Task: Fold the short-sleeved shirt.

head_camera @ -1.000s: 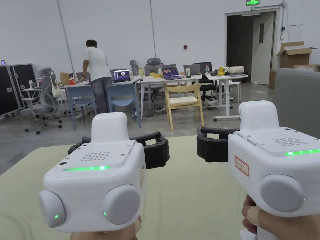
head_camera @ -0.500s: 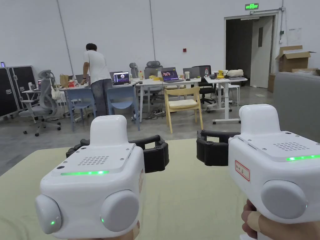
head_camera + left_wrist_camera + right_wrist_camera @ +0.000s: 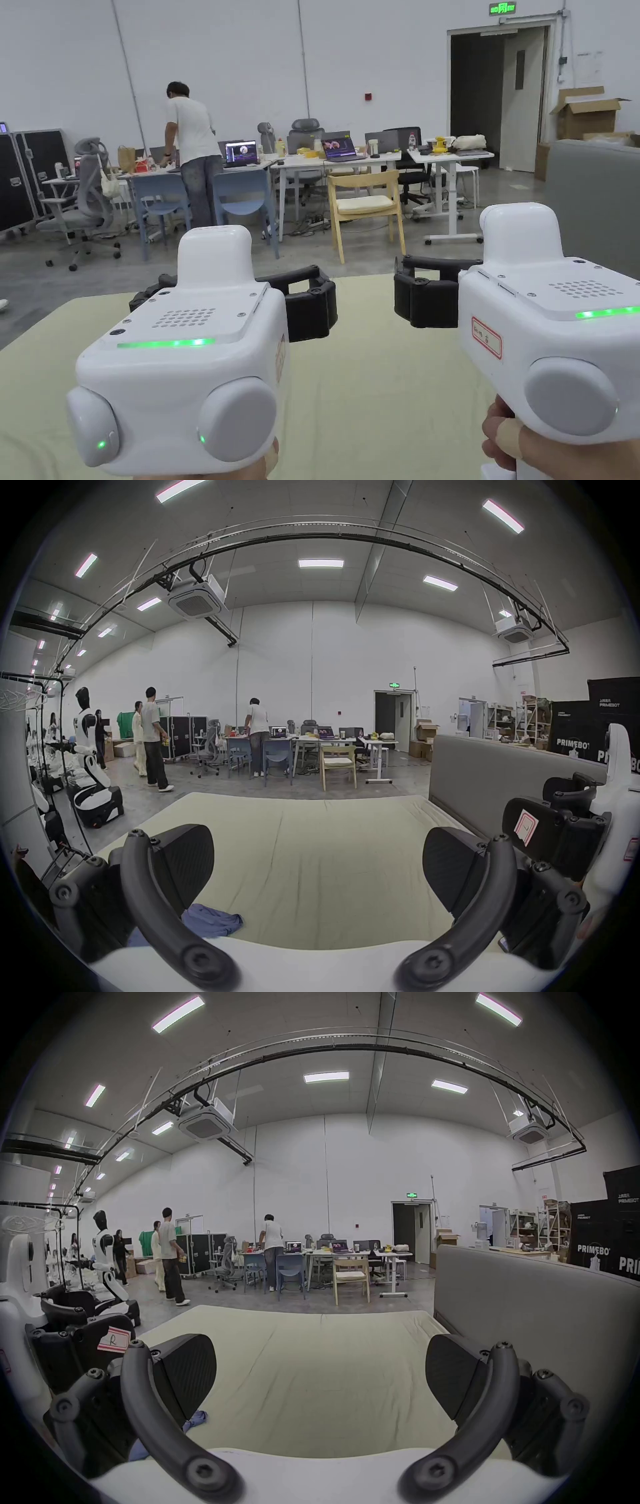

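Note:
A crumpled blue shirt (image 3: 211,923) lies on the pale yellow-green sheet (image 3: 375,387), low and to the left under my left gripper; a bit of the shirt (image 3: 195,1419) also peeks out beside the right gripper's left jaw. My left gripper (image 3: 234,290) and right gripper (image 3: 500,281) are held side by side in the air above the sheet, level and pointing away from me. The left gripper (image 3: 317,864) is open with nothing between its jaws. So is the right gripper (image 3: 320,1376). Neither touches the shirt.
A grey padded panel (image 3: 594,194) borders the sheet on the right. Beyond the far edge is bare floor, then a wooden chair (image 3: 365,203), desks with laptops and a person (image 3: 190,150) standing there. A humanoid robot (image 3: 88,757) and walking people are at the left.
The head camera bobbed a little, shifting the whole picture. Both grippers stay open and side by side in about the same place.

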`<state>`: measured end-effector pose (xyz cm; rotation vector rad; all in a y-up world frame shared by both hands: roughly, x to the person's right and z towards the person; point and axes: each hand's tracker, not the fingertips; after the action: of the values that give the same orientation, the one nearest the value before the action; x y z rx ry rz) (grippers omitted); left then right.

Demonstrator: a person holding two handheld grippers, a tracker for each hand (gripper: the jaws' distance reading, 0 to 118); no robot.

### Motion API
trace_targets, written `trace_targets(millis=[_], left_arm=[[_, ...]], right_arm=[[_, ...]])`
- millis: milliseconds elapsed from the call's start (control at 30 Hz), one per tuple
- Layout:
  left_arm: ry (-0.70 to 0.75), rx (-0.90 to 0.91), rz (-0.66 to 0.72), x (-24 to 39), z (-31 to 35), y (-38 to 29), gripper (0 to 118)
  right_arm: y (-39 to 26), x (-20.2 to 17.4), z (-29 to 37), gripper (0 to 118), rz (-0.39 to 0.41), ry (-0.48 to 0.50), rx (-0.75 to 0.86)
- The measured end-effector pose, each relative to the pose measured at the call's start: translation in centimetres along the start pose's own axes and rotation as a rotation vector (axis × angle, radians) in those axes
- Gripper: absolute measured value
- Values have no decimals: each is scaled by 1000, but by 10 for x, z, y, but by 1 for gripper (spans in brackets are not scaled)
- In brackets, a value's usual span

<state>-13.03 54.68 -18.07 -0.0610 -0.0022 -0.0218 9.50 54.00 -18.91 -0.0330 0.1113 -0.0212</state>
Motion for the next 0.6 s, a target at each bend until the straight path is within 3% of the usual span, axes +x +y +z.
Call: trace_targets(millis=[600], left_arm=[[-9,-5,9,1,0,-1,118]], right_arm=[[-1,4,3,118,2,-52,57]])
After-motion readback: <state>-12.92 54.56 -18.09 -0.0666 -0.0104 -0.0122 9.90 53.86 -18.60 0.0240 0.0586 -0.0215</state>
